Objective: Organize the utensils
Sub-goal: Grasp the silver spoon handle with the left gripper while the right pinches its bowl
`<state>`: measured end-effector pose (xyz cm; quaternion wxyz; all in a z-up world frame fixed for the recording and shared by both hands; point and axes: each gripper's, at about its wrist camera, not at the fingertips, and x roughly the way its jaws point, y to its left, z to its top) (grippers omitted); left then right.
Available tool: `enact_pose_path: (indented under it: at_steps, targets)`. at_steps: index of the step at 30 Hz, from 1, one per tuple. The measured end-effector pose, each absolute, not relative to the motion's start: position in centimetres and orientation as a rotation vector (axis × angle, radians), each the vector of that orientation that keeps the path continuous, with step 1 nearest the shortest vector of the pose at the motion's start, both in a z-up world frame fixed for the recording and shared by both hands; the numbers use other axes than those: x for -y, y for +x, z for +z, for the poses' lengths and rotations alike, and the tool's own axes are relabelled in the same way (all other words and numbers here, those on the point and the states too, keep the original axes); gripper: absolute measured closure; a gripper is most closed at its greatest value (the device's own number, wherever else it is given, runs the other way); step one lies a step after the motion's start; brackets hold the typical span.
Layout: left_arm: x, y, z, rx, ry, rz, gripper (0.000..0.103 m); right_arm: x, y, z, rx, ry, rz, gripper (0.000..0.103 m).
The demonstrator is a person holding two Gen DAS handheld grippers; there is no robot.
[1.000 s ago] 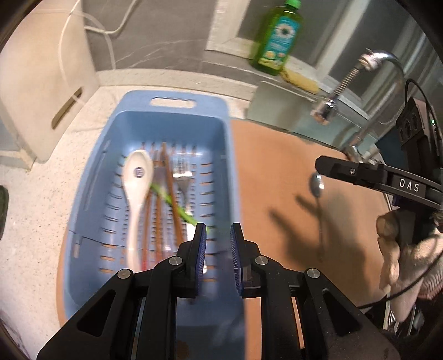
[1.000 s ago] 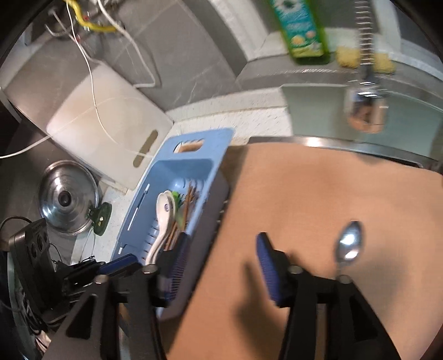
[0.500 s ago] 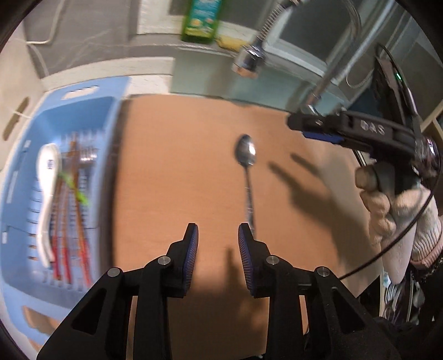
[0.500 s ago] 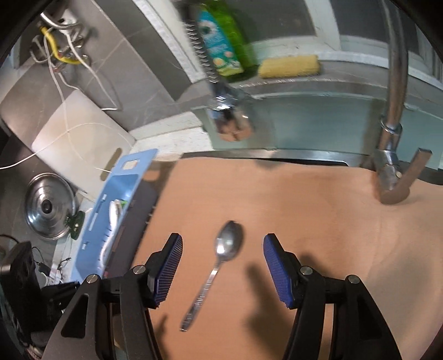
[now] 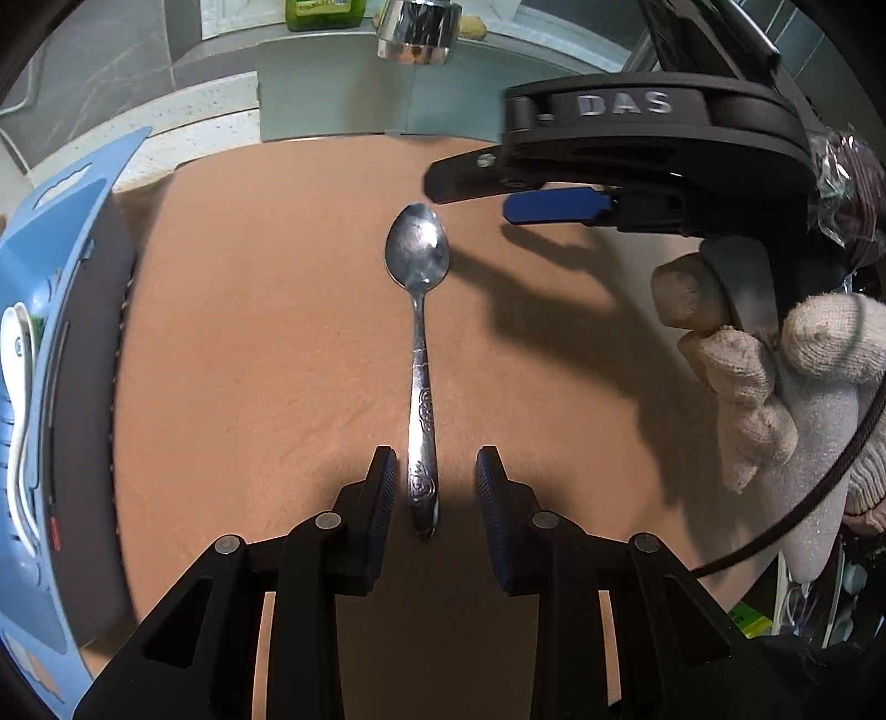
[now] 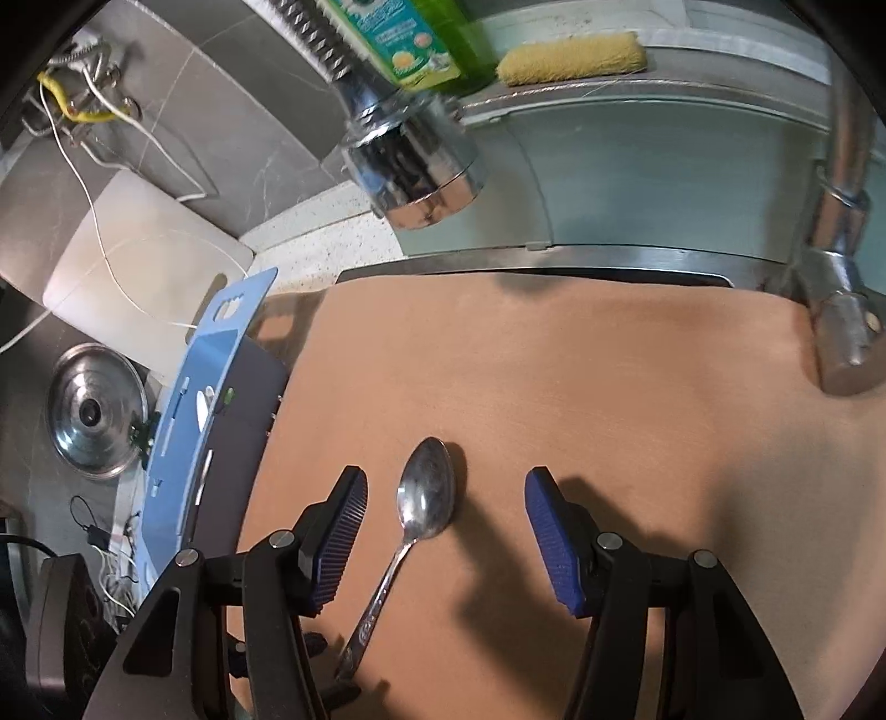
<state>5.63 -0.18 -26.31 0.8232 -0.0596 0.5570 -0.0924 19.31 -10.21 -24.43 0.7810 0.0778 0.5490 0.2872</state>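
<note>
Since spoon [image 5: 419, 354] lies flat on board [image 5: 266, 332], handle toward me, left claw [image 5: 436, 487] spread astride handle tip, not pinching. Right claw [image 6: 446, 523] spread wide around bowl. Tray [image 5: 39, 310] left holds sorted utensils; likely spoon's destination.

My left gripper [image 5: 436, 487] is showing black arms and dark blue ribbed pads. My right gripper [image 6: 446, 531] is wearing brighter blue ribbed pads on black, with white "DAS" lettering showing on it in the left view. The silver spoon [image 5: 419, 354] is gleaming, its handle carrying an embossed scroll pattern, against the plain tan board [image 5: 266, 332]. At nine o'clock, the utensil tray [image 5: 50, 232] is showing light blue. At twelve, a green bottle [image 6: 421, 33] is carrying a teal label, and beside it a yellow sponge [image 6: 570, 55] is lying. My off-white knit glove [image 5: 775, 365] is looking grubby.
</note>
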Motion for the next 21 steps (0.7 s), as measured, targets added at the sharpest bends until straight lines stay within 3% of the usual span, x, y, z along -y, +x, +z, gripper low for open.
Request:
enact_pose_path:
  at_steps: [13, 21]
  targets:
    - [1.4, 6.1, -27.2, -1.213, -0.083, -0.172, 0.075, 7.8, 19.9, -26.2, -1.223, 0.127, 0.601, 0.061]
    - [2.3, 6.1, -27.0, -1.194, -0.031, -0.181, 0.079, 7.9, 19.9, -26.7, -1.254, 0.148, 0.61, 0.089]
